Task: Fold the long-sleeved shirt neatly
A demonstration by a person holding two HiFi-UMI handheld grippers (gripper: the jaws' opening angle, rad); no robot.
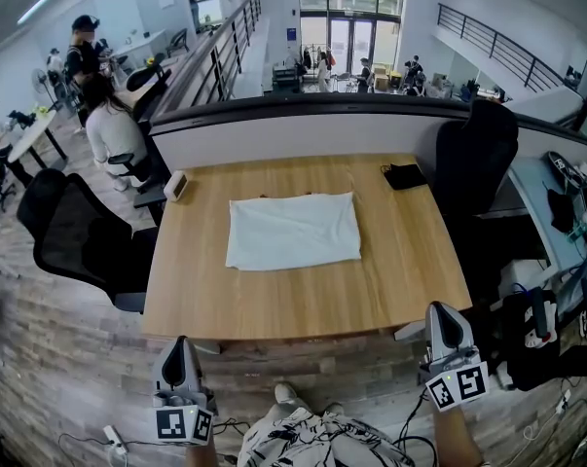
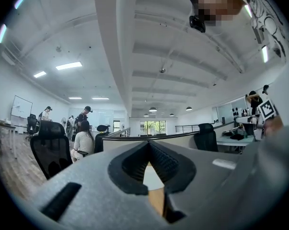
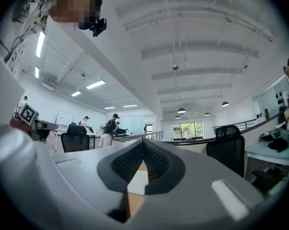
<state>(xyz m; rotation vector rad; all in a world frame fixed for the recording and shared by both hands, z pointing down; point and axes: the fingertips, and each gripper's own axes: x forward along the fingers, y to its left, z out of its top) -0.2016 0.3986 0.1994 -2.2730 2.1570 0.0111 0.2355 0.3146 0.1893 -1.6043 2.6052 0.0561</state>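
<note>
Bottom of frame, left gripper and right gripper hang closed on nothing — one careless sweep forward could rumple the folded white fabric shirt.

The right claw points level, its ribbed jaws closed together at the tips. Through the gap beneath them, a patch of the white shirt shows on the wooden tabletop. A black office chair stands at right, and people are far off at left.
</note>
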